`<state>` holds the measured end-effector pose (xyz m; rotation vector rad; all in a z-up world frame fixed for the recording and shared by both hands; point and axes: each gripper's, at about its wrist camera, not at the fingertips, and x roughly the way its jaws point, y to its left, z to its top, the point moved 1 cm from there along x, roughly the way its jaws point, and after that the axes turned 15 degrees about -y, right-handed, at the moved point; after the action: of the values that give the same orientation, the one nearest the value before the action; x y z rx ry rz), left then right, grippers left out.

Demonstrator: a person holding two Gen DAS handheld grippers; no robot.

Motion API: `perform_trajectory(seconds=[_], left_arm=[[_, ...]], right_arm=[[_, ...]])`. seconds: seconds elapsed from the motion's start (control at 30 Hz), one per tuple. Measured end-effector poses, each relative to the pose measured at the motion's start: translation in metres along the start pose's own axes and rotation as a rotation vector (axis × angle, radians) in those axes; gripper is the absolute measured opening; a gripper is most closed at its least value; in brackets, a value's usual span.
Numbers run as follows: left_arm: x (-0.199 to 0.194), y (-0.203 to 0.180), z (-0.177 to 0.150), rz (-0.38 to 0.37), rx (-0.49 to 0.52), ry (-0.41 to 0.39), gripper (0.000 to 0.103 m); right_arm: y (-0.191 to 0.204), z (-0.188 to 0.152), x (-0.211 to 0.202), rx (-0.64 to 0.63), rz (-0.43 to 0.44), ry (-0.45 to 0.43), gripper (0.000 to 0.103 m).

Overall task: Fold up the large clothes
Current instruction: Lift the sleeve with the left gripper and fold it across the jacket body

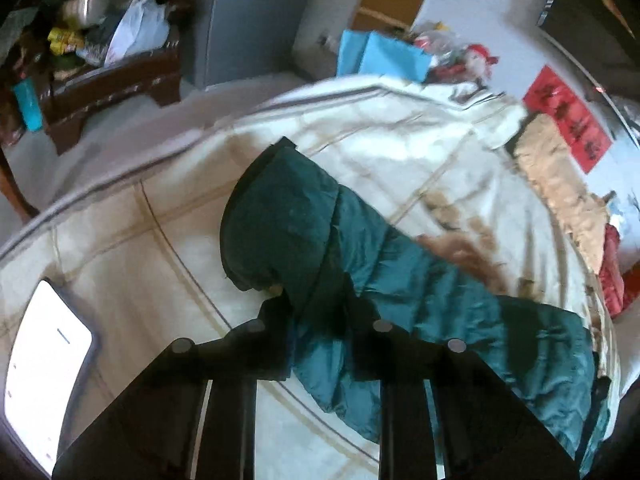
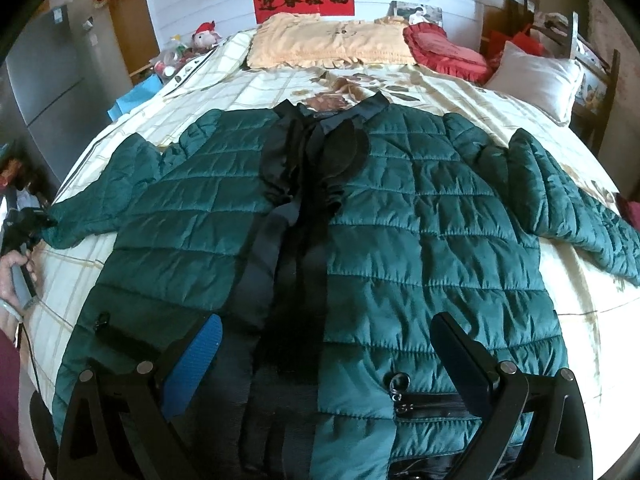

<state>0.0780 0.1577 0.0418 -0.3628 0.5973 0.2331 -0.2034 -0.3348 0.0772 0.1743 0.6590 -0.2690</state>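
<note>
A dark green quilted jacket (image 2: 420,216) lies front up on the bed (image 2: 224,92), collar toward the pillows, both sleeves spread out. My right gripper (image 2: 324,336) is open, hovering above the jacket's lower hem and zipper. My left gripper (image 1: 316,316) is shut on the cuff of the jacket's left sleeve (image 1: 288,224) and holds it up off the bedspread. The left gripper also shows at the left edge of the right wrist view (image 2: 36,220), at the sleeve's end.
A phone (image 1: 44,368) lies on the bedspread (image 1: 140,256) near the left gripper. Pillows (image 2: 332,42) and a red cushion (image 2: 444,50) sit at the bed's head. A cluttered wooden table (image 1: 108,76) and a grey fridge (image 2: 44,92) stand left of the bed.
</note>
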Motion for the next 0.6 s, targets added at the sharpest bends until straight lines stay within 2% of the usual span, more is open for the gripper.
perform_trajectory(seconds=[0.3,0.6], left_arm=[[-0.068,-0.057,0.004,-0.099,0.13,-0.091,0.016],[-0.103,-0.106,-0.013,-0.171,0.228,-0.088,0.016]], right_arm=[[-0.003,0.001,-0.009,0.013,0.022,-0.019,0.103],[-0.017,-0.004,-0.016,0.028,0.016,-0.016,0.103]])
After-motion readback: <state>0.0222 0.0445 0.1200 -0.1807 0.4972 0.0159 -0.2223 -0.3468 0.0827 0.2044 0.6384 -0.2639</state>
